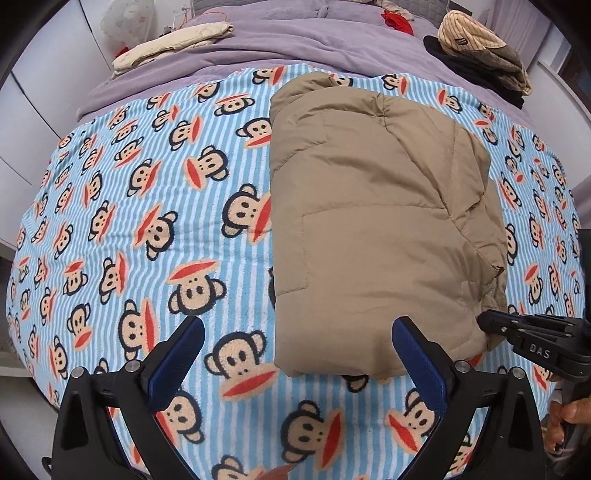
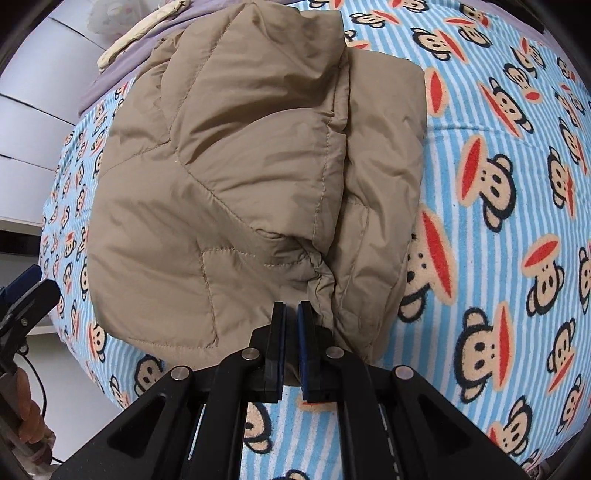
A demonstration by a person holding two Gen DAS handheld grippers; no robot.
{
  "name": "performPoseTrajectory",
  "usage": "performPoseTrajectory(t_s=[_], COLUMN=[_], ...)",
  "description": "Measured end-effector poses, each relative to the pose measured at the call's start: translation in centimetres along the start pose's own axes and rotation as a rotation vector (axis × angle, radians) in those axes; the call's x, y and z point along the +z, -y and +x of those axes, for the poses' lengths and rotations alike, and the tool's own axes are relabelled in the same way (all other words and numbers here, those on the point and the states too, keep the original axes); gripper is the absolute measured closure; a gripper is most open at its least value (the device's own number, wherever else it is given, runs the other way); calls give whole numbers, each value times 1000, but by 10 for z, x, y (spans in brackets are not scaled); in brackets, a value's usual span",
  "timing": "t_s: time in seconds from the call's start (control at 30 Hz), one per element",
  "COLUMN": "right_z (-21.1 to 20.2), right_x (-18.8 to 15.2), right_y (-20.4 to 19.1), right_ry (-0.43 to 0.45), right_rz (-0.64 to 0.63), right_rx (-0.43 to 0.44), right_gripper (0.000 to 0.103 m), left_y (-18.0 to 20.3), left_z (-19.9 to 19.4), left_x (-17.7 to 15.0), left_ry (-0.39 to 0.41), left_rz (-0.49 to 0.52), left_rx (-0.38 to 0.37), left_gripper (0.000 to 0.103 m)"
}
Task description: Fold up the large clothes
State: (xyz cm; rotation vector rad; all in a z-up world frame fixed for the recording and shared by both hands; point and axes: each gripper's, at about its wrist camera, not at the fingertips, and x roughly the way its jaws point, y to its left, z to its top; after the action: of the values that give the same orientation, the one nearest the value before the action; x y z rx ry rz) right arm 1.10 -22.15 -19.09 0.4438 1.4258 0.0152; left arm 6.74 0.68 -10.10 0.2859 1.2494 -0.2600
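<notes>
Left wrist view: Folded tan padded jacket (image 1: pixel 380 221) lying on monkey-print striped blanket (image 1: pixel 147 229), right of centre, near edge just ahead of the fingers. Left gripper (image 1: pixel 298 334) spread wide apart — 2 blue-padded fingers (image 1: pixel 177 358) empty, hovering above the blanket, right finger overlapping the jacket's near edge in view; contact impossible to confirm. Right gripper (image 1: pixel 491 323) entering from the right edge, tip at the jacket's near right corner. Part of a hand (image 1: pixel 565 421) visible at lower right. Purple bedspread (image 1: pixel 280 44) beyond the blanket. On it: cream folded garment (image 1: pixel 173 42) at far left, small red item (image 1: pixel 397 20) at the top, stack of striped and dark clothes (image 1: pixel 480 55) at far right.

Right wrist view: Jacket (image 2: pixel 240 166) filling the centre, bulky, several layers stacked, stitched seams showing. Right gripper (image 2: pixel 290 308) nearly closed — narrow gap between the 2 fingers, tips right at the jacket's near bunched edge; unclear whether any fabric is pinched between them. Blanket (image 2: pixel 498 184) exposed to the right and below. Left gripper (image 2: pixel 26 295) visible at the left edge, with a hand (image 2: pixel 27 410) below it. Cream garment (image 2: pixel 140 33) at upper left.
</notes>
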Motion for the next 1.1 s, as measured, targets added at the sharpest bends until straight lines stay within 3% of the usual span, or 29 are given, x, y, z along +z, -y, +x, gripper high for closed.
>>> performPoseTrajectory(t_s=[0.47,0.5,0.57,0.6,0.63,0.77,0.9,1.1], right_z=[-48,-51,-59,-63,-67,-79,-95,-128], right_x=[-26,-27,-28,-28,-28,-26,-23,-16], right_y=[3,1,-1,-3,-4,-9,-19,-28], right_ry=[29,37,63,75,92,125,211,327], right_rz=[98,99,105,106,103,111,108,100], right_rx=[47,43,34,28,24,-5,-80,-131], right_gripper=[96,90,51,19,14,14,0,0], left_y=[7,7,8,8,9,11,11,6], left_z=[-7,-9,-12,-14,-15,-21,-27,-51], left_x=[-7,-8,-8,-8,-8,-6,-4,7], left_ry=[-11,-8,-4,-2,-2,6,10,60], left_rz=[33,35,39,41,43,52,48,25], left_rx=[-14,-15,-16,-17,-18,-19,-16,-13], left_gripper=[1,1,1,1,1,1,1,1])
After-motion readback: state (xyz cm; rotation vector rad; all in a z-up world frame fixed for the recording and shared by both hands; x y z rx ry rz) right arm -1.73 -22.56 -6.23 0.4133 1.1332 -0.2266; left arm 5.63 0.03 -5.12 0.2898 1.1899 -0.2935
